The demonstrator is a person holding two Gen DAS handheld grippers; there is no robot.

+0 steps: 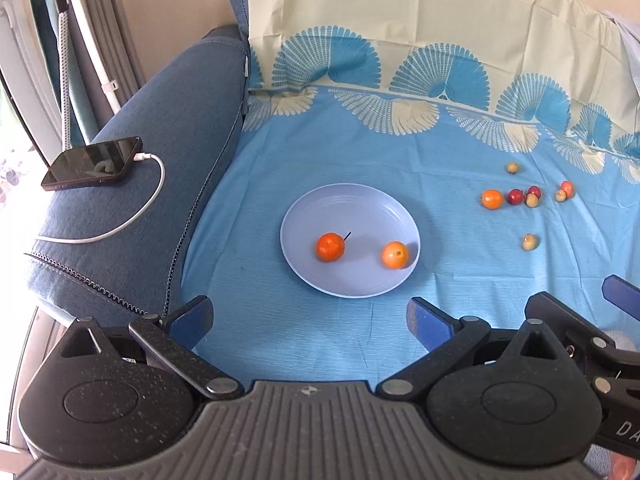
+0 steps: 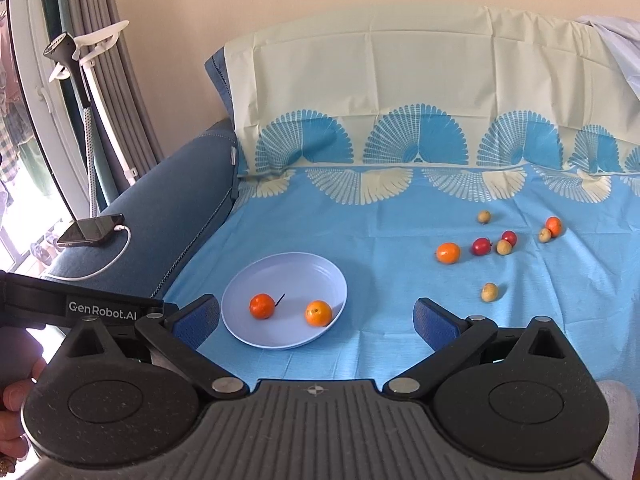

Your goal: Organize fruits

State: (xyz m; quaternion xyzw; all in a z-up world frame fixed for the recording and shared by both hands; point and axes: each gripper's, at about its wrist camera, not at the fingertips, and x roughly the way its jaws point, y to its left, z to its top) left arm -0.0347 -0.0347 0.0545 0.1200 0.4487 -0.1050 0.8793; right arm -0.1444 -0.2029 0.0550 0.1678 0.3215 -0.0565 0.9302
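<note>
A pale blue plate (image 1: pixel 304 208) (image 2: pixel 280 268) lies on the blue patterned sheet and holds two oranges (image 1: pixel 330 246) (image 2: pixel 262 306), the paler orange (image 1: pixel 395 255) (image 2: pixel 318 313) near its right rim. Loose on the sheet to the right lie a third orange (image 1: pixel 491 199) (image 2: pixel 448 252), red fruits (image 1: pixel 516 196) (image 2: pixel 481 246) and several small yellowish fruits (image 1: pixel 529 242) (image 2: pixel 489 292). My left gripper (image 1: pixel 310 322) hangs open above the sheet, short of the plate, with nothing between its fingers. My right gripper (image 2: pixel 316 320) is wide open and empty too, just behind the plate's near edge.
A dark phone (image 1: pixel 93 164) (image 2: pixel 91 231) on a white charging cable (image 1: pixel 132 216) rests on the blue sofa arm at the left. A cream-and-blue cloth covers the sofa back (image 2: pixel 400 80). Curtains and a white stand (image 2: pixel 100 92) are at the far left. A person's hand (image 2: pixel 16 396) shows bottom left.
</note>
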